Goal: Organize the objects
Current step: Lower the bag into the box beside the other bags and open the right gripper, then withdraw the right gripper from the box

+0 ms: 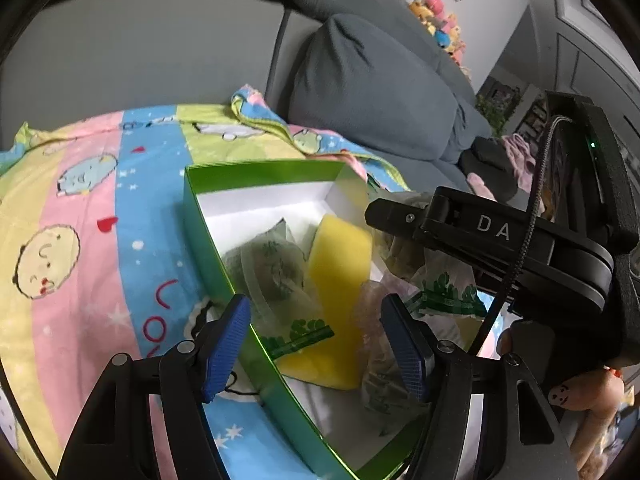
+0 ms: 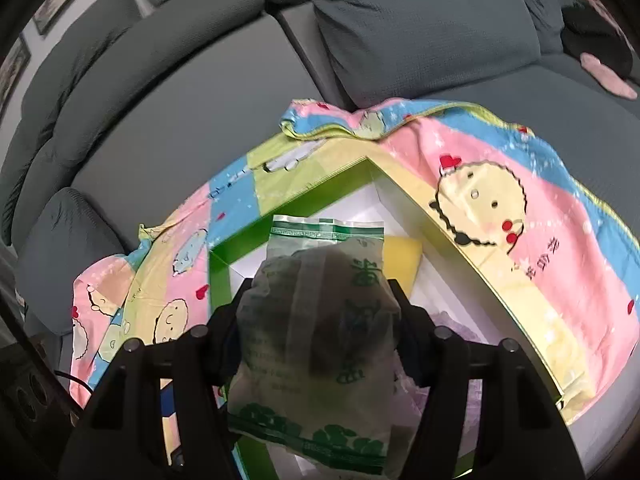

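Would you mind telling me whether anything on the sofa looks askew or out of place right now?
Mostly tidy. The cartoon blanket under the green box is bunched at its far edge rather than lying flat. Inside the box, the yellow sponge leans tilted against a wrapped packet. Nothing looks spilled or damaged.

L gripper [image 1: 316, 344] jaws apart; R gripper [image 2: 316, 328] jaws clamped.

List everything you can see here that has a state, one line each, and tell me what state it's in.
Green box: open, no lid, resting on the cartoon blanket.
Yellow sponge: inside the box, leaning tilted.
Packet in box: lying inside beside the sponge.
Held packet: gripped between the right gripper fingers, above the box.
Left gripper: open, straddling the box wall.
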{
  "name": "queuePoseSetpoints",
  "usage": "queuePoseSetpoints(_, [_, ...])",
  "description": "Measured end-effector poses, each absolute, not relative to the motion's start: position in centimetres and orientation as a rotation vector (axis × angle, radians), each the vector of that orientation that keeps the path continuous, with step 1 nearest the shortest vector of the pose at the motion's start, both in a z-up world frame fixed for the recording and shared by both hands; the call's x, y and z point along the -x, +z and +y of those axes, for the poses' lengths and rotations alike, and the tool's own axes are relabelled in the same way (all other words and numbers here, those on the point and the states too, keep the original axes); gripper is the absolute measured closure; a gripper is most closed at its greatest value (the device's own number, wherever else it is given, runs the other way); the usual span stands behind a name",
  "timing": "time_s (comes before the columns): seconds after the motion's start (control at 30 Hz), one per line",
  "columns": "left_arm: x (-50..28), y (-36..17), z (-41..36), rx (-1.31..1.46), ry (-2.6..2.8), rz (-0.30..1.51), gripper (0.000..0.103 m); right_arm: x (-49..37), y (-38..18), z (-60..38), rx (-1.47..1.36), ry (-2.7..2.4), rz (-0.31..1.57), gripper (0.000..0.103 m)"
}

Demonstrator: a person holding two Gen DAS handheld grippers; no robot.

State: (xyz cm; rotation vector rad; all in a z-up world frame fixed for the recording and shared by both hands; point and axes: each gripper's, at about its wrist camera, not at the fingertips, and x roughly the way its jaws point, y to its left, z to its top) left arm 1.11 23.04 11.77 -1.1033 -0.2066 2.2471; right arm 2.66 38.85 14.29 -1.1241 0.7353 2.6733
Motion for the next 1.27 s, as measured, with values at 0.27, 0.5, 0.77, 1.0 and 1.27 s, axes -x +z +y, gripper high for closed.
queuePoseSetpoints(0.27, [-1.8, 11.8, 23.2, 1.09, 2.241, -0.199, 0.035, -2.8, 13.7, 39.0, 1.167, 2.639, 0.734, 0.038])
queuePoseSetpoints(0.5, [-2.7, 13.0, 23.0, 1.056, 2.242, -0.198, 0.035, -4.0, 14.9, 38.8, 1.138, 2.641, 0.725, 0.033])
queuePoseSetpoints(0.77, [-4.1, 14.9, 22.7, 1.005, 2.26, -0.158, 0.034, -6.2, 16.9, 38.4, 1.081, 2.681, 0.728, 0.026])
queuePoseSetpoints(1.0, [-5.1, 16.0, 22.5, 0.977, 2.25, -0.165, 0.023, -9.1, 19.0, 38.3, 1.0, 2.665, 0.7, 0.019])
queuePoseSetpoints(1.27, [-6.0, 16.4, 22.6, 0.962, 2.281, -0.136, 0.023, -10.8, 19.4, 38.4, 0.999, 2.669, 0.673, 0.018])
